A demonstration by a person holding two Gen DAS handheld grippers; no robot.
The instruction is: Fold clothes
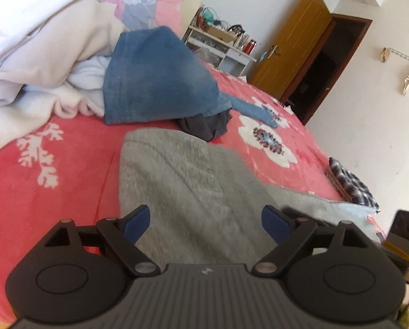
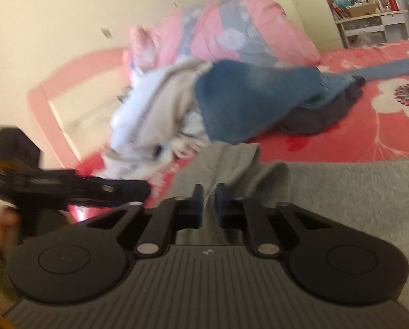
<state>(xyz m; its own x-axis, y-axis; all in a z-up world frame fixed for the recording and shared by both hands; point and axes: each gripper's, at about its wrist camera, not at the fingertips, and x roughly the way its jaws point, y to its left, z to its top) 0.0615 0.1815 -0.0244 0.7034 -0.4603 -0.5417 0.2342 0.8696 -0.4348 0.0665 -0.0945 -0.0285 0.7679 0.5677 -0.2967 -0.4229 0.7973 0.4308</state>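
Left gripper [image 1: 205, 223] spread wide over grey garment [image 1: 182, 181], gripping nothing; right gripper [image 2: 209, 200] pinched on its fold, lower centre

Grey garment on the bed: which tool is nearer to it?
Right. The right tool is shut on a fold of the grey garment; the left tool hangs open above it, pads clear of the cloth.

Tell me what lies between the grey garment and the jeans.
In the left wrist view, a dark crumpled garment sits between the grey garment and the jeans, partly tucked under the jeans; beside it, bare red bedspread.
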